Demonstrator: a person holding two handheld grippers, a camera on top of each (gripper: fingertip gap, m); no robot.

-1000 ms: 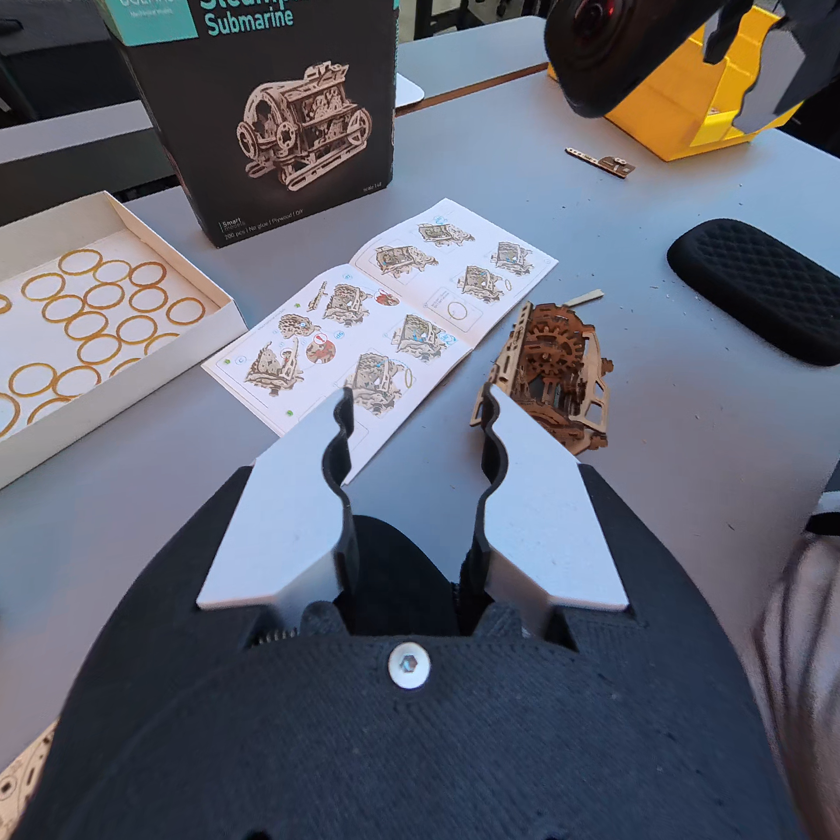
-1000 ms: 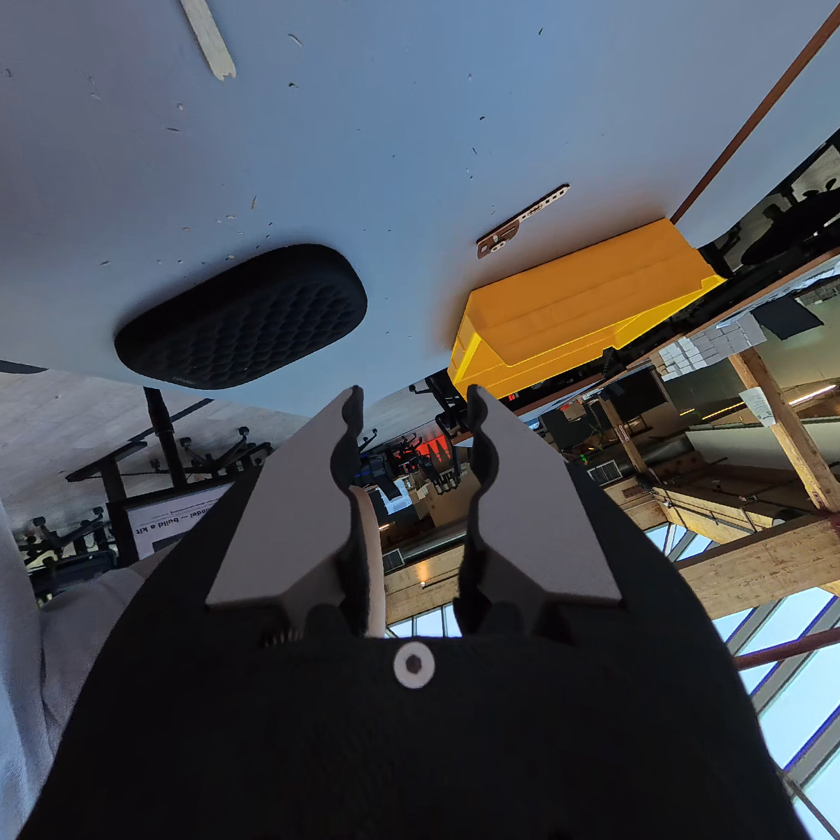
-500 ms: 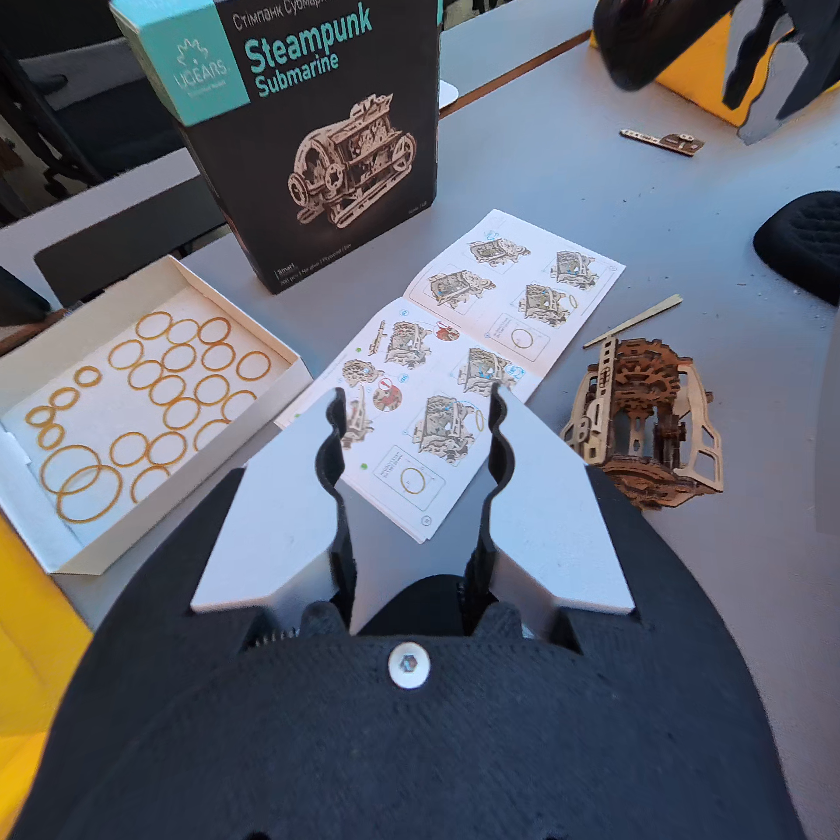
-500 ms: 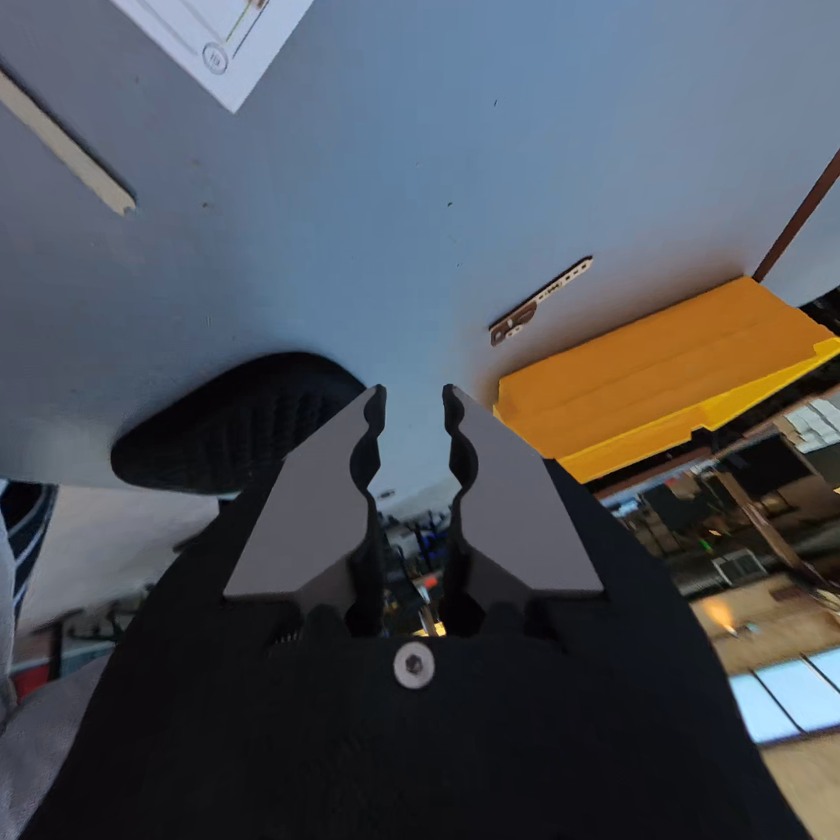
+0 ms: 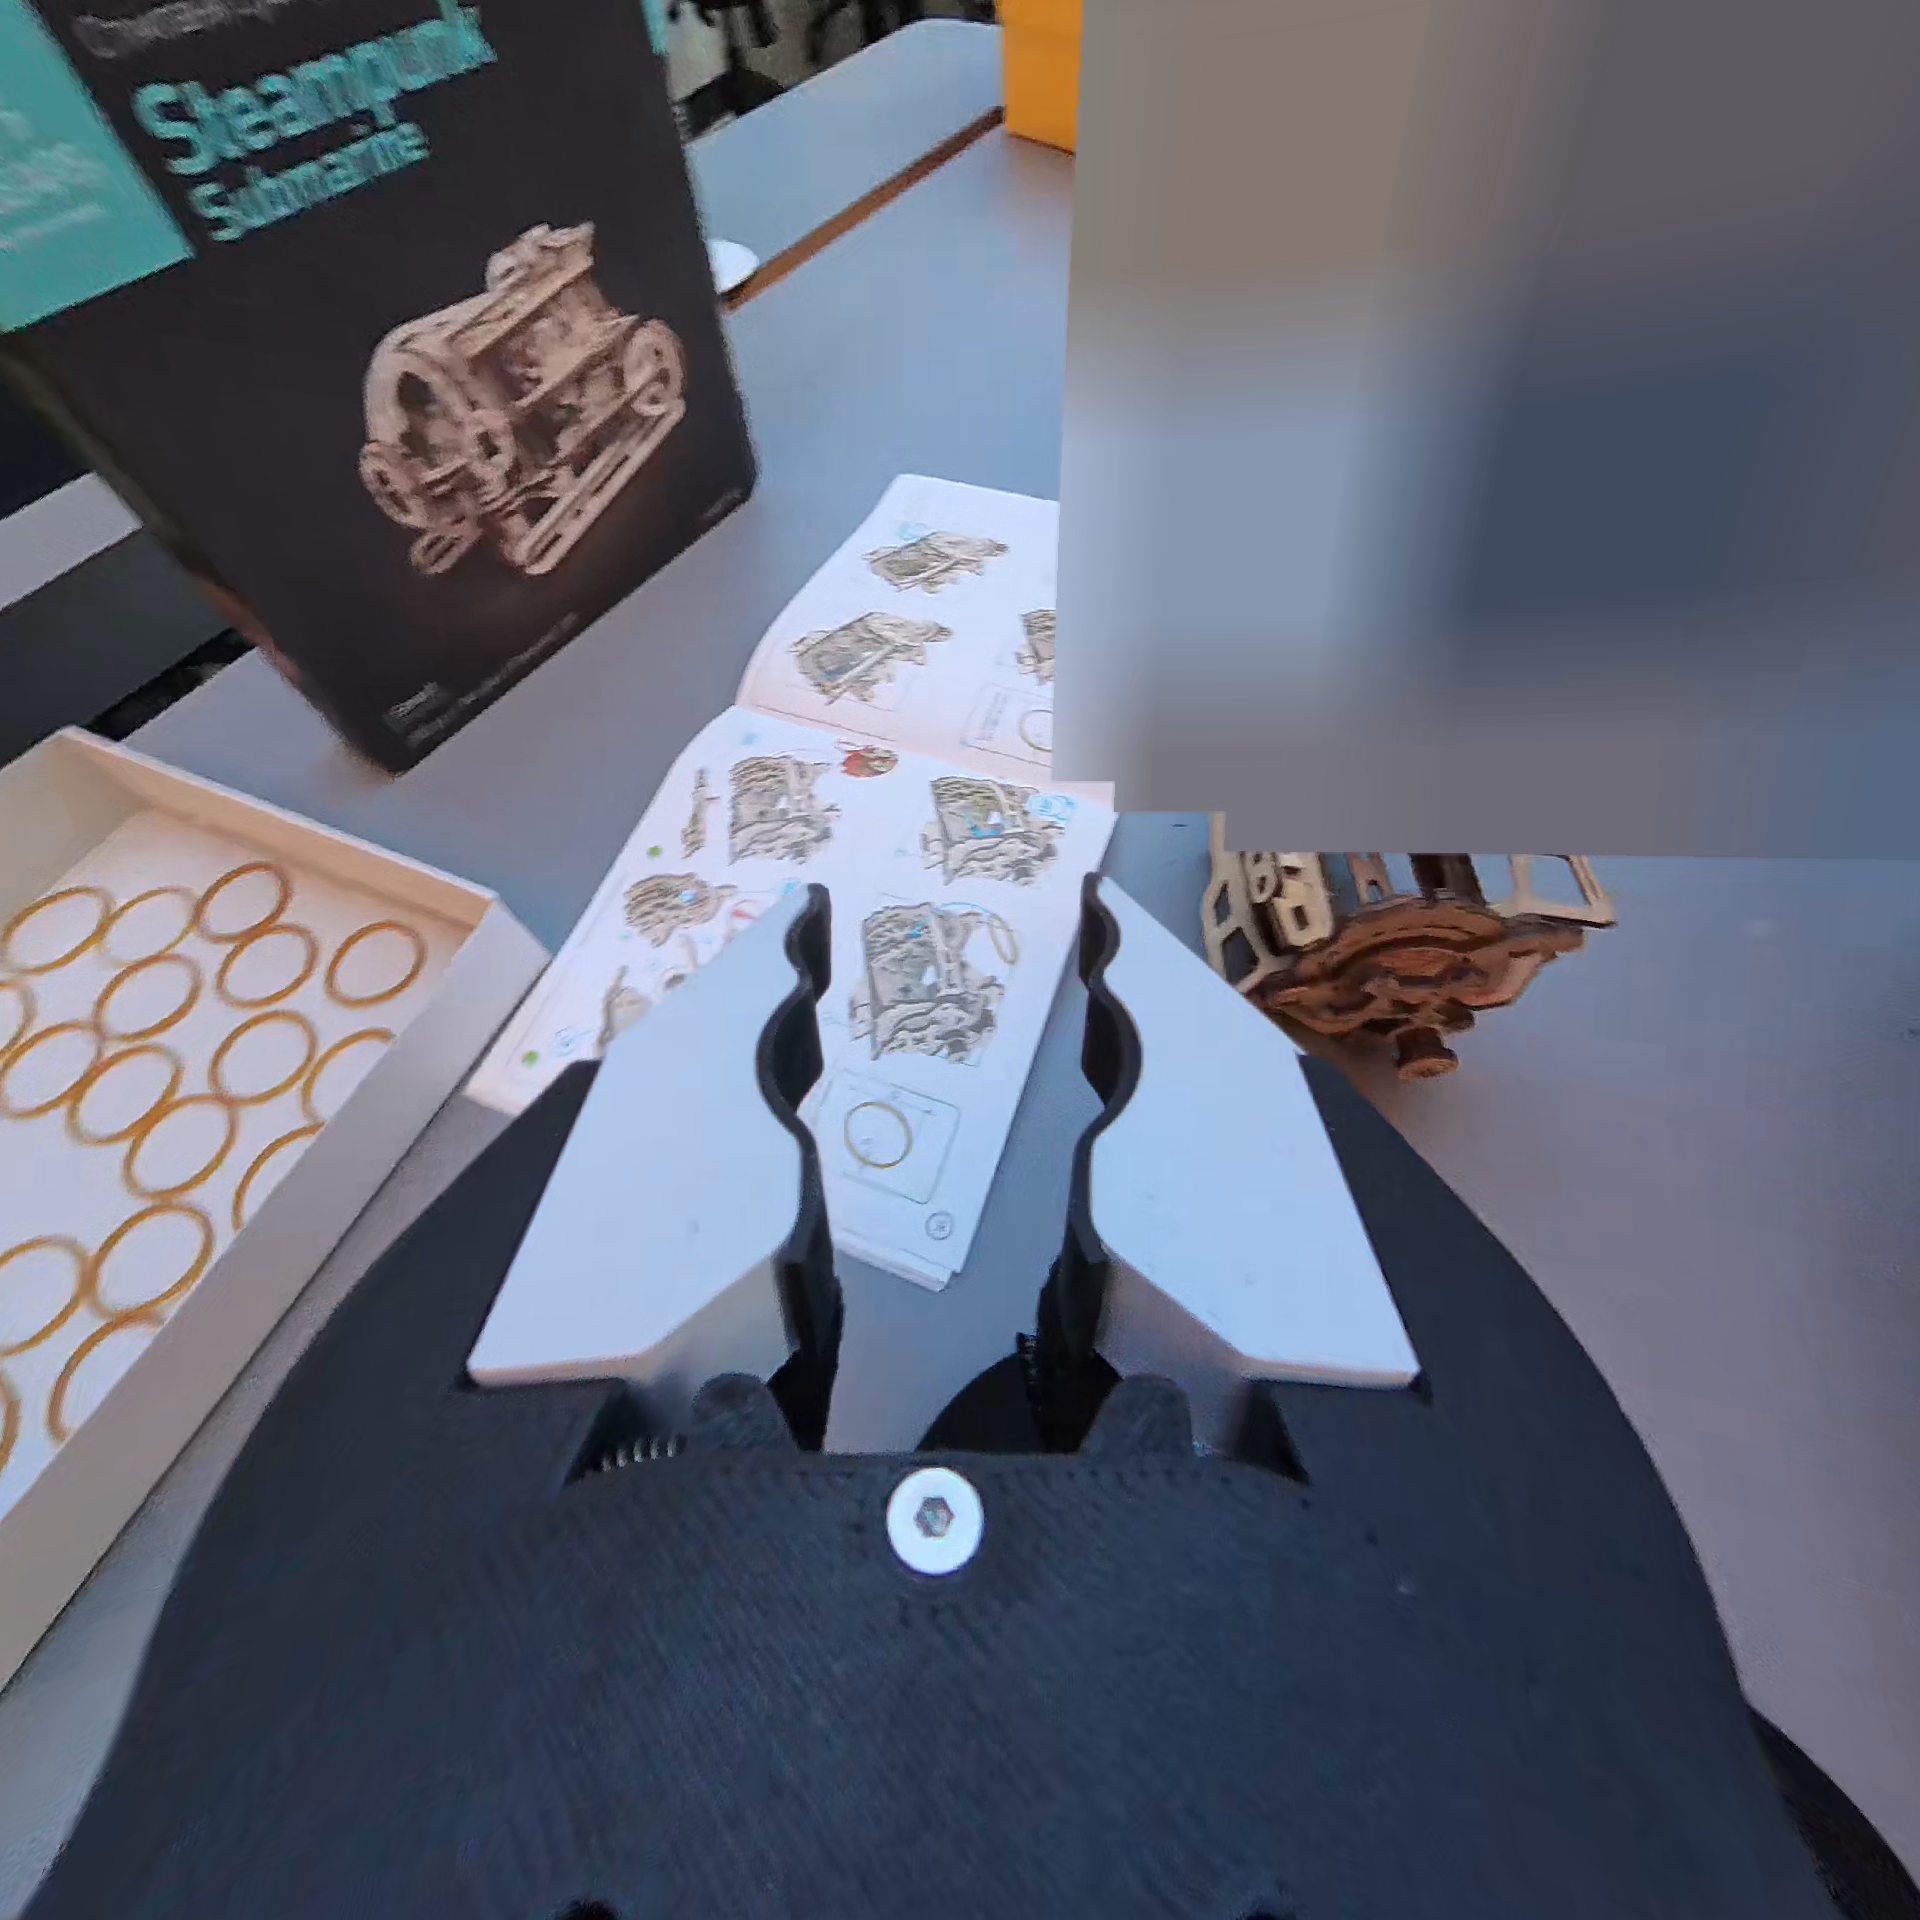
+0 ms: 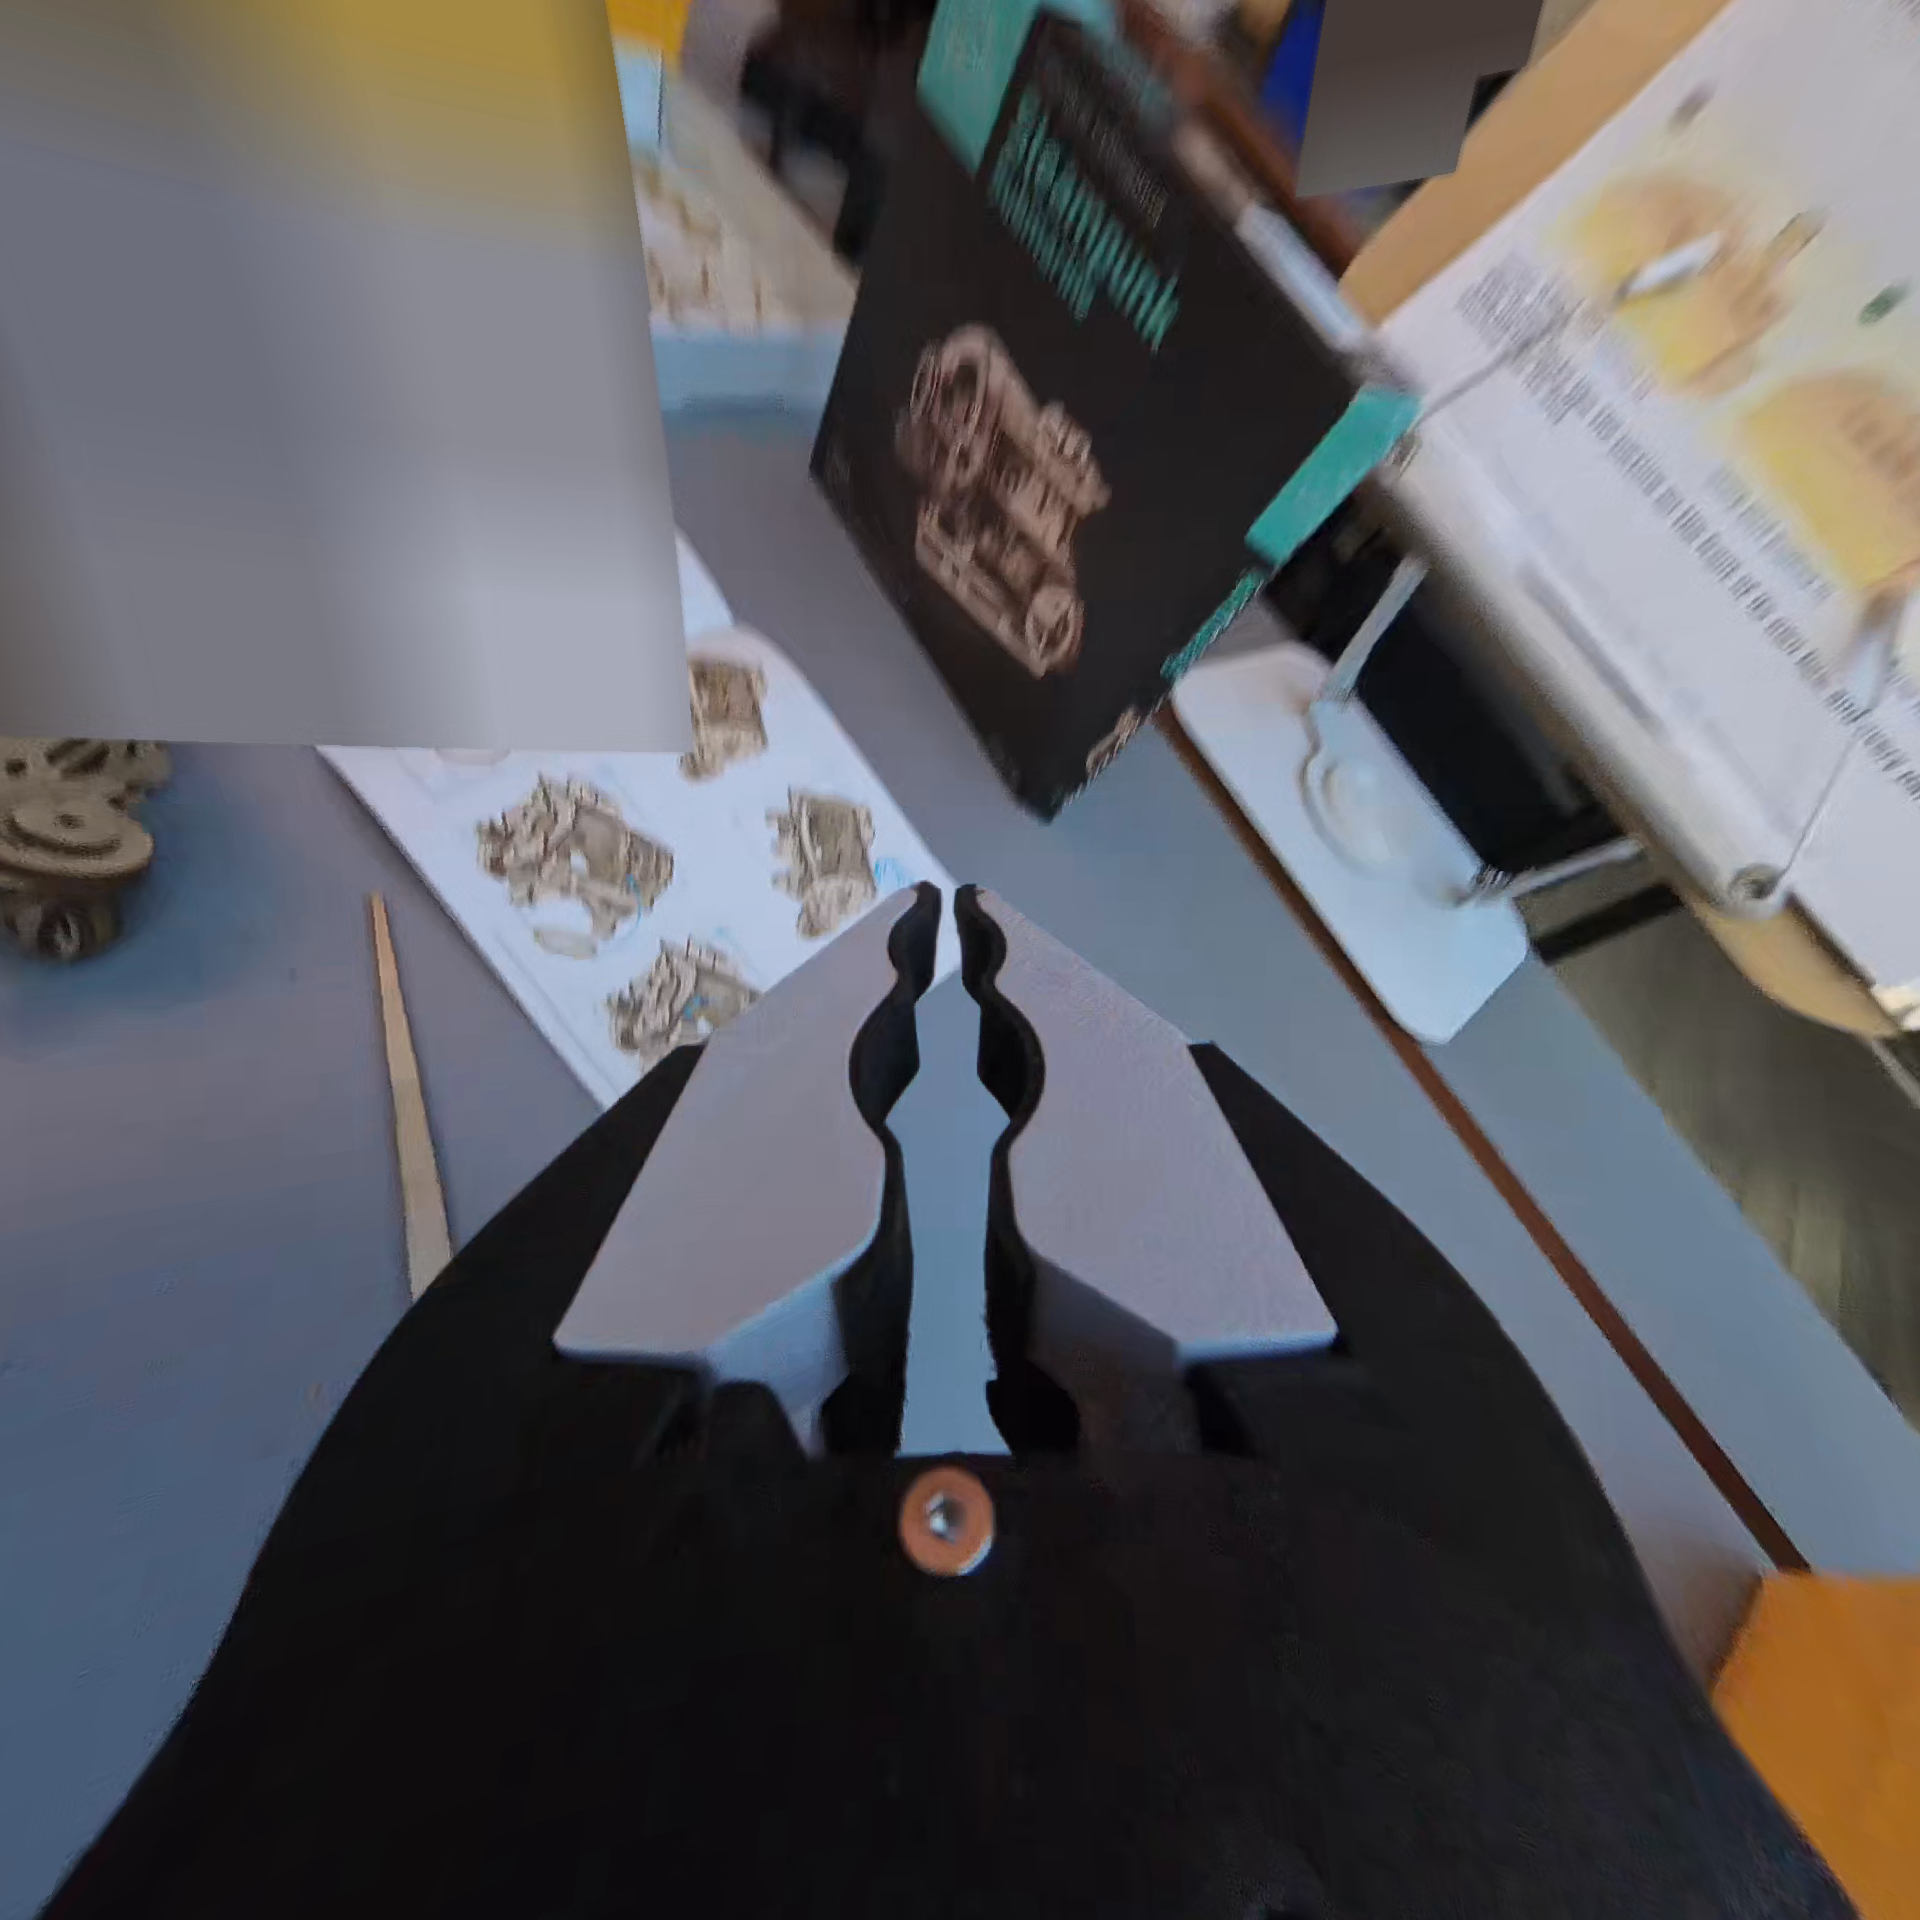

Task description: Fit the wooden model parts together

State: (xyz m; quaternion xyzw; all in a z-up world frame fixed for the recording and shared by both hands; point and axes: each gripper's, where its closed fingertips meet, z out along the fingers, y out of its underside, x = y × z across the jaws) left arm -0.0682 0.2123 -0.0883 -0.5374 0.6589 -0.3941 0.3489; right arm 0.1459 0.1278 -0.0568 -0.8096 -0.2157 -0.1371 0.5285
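A: Jaw status?

B: left gripper (image 5: 954, 902) spread wide, empty, hovering over the instruction booklet (image 5: 904, 997). right gripper (image 6: 948, 904) nearly pressed together, only a sliver of gap at the tips, nothing pinched. Right view is motion-blurred.

A: Where's the model?

B: Part-built wooden model (image 5: 1382, 956) sits on the grey table (image 5: 1662, 1195), just right of the left gripper's jaws, beside the booklet. A mosaic patch hides its top. In the right view it's at the far left edge (image 6: 62, 842), well apart from those jaws. Loose wooden stick (image 6: 410, 1101) lies on the table between them.

A: Anything else?

B: Kit box (image 5: 395, 353) upright behind the booklet. White tray (image 5: 457, 914) of rubber bands (image 5: 145, 1060) to the left.

A: Progress?

B: My read: frame and gears are already joined, so partly done. Neither gripper holds a part, and the stick is unfitted. Next piece is not yet picked.
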